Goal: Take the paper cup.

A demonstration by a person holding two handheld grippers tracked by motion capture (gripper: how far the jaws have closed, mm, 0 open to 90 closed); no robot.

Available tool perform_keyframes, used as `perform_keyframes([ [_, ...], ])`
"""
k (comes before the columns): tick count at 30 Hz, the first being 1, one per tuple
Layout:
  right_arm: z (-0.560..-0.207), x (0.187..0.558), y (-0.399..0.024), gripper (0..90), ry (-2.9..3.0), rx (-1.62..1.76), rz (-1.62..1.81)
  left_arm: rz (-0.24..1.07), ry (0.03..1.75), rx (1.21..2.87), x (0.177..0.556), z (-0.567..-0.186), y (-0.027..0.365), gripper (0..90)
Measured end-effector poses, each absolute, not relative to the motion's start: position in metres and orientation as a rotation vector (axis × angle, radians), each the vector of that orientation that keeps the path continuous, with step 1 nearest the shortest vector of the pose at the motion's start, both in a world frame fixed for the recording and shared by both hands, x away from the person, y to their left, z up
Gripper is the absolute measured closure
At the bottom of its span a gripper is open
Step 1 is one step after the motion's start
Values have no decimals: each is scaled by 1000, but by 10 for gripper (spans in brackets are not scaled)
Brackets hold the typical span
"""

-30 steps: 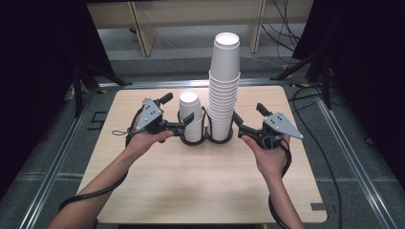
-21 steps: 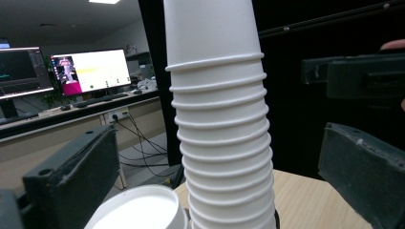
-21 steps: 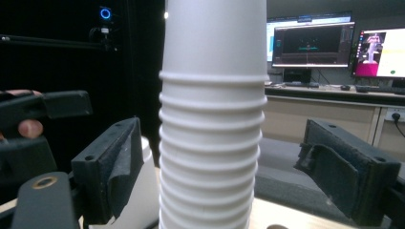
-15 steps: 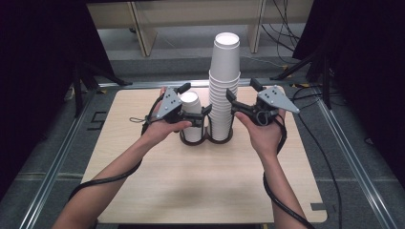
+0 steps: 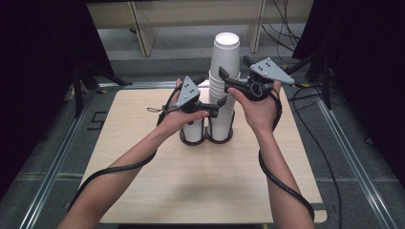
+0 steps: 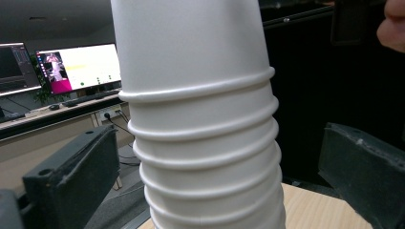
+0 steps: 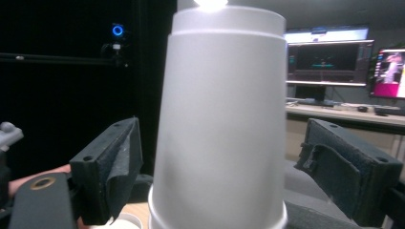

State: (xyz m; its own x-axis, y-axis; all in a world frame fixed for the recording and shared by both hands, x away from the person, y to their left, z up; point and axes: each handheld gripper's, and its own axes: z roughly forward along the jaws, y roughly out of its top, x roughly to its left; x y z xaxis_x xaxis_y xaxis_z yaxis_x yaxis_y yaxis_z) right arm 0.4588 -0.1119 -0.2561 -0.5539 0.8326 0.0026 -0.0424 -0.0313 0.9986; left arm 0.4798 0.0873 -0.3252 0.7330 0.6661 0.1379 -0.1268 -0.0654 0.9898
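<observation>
Cup stack (image 5: pixel 223 90), both grippers' jaws spread around it untouching, high view shows table (image 5: pixel 143 191)

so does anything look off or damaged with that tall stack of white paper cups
The tall stack of white paper cups stands upright in its dark round holder, nothing crushed or spilled. One oddity: the right gripper's black jaw padding looks frayed and peeling.
</observation>
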Motion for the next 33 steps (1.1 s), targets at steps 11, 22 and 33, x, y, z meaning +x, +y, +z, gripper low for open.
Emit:
perform_keyframes([
  [11, -244, 480, -98, 91, 1631, 862, 1627, 686, 473, 1512, 489, -323, 82, 0],
  [22, -238, 492, -92, 100, 1681, 890, 1596, 690, 457, 1517, 492, -321, 77, 0],
  [33, -239, 492, -95, 178, 1668, 897, 1605, 684, 475, 1519, 494, -323, 76, 21],
])
